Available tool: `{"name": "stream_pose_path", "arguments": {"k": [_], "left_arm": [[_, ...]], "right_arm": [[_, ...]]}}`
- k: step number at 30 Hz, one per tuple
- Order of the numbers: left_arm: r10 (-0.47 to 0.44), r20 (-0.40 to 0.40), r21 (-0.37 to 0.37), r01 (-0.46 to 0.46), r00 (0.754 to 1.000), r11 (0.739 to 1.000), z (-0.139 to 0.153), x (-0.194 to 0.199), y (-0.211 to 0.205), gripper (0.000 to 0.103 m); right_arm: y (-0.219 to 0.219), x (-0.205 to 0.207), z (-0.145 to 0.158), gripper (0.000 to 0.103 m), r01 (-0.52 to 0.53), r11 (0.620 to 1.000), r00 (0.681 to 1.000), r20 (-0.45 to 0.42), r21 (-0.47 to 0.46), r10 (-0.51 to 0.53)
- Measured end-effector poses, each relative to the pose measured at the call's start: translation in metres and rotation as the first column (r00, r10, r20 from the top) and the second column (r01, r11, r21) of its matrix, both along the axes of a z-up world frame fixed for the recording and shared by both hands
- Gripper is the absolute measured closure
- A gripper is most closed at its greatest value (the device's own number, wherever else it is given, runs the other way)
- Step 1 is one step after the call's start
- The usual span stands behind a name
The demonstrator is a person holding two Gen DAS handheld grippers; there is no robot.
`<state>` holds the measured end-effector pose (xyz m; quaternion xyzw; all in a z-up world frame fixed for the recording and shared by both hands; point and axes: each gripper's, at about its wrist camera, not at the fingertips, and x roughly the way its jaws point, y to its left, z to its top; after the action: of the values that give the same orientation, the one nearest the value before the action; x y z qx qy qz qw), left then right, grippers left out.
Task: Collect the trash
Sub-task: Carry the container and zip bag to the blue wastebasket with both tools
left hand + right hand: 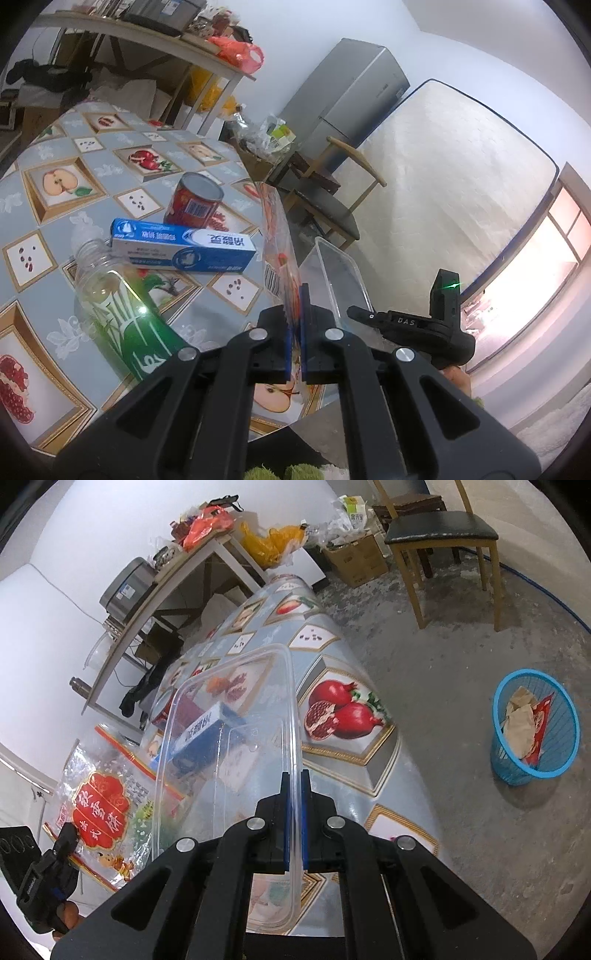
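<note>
- Fruit-print cloth covers the surface (pixel 110 155) below both tools.
- Left fingers (pixel 294 332) are clamped on a printed snack bag (pixel 99 805).
- Right fingers (pixel 294 823) are pinched on an empty clear plastic container's (pixel 229 716) rim.
- Toothpaste box (pixel 184 249), red can (pixel 195 201) and bottle (pixel 110 295) lie on the surface.
- Blue basket (pixel 533 725) on the floor holds crumpled paper.

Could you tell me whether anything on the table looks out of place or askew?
The green-labelled bottle lies on its side without a cap, and the toothpaste box rests aslant against the red can. Nothing looks spilled.
</note>
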<state>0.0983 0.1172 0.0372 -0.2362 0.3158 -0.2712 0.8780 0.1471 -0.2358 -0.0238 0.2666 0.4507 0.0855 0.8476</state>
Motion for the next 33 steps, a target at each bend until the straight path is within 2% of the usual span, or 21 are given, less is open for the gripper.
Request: {"name": "stream_pose_path", "arguments": {"k": [10, 15, 19, 27, 33], "left_arm": [[-0.014, 0.036, 0.069, 0.011, 0.999, 0.998, 0.009, 0.002, -0.033, 0.102], [-0.061, 0.030, 0.085, 0.058, 0.998, 0.995, 0.007, 0.011, -0.066, 0.102], [-0.137, 0.011, 0.087, 0.136, 0.990, 0.987, 0.004, 0.025, -0.106, 0.102], [-0.318, -0.027, 0.122, 0.319, 0.948, 0.940, -0.006, 0.052, -0.208, 0.102], [-0.420, -0.111, 0.189, 0.434, 0.901, 0.881, -0.027, 0.073, -0.292, 0.102]], "right_arm": [[-0.037, -0.010, 0.008, 0.099, 0.029, 1.000, 0.998, 0.055, -0.008, -0.028], [-0.075, -0.022, 0.006, 0.099, 0.106, 0.994, 0.993, 0.061, -0.016, -0.105], [-0.116, -0.037, 0.006, 0.099, 0.198, 0.980, 0.978, 0.064, -0.021, -0.196], [-0.205, -0.071, -0.014, 0.099, 0.407, 0.912, 0.913, 0.033, -0.050, -0.406], [-0.267, -0.092, -0.052, 0.099, 0.539, 0.840, 0.840, -0.032, -0.065, -0.542]]}}
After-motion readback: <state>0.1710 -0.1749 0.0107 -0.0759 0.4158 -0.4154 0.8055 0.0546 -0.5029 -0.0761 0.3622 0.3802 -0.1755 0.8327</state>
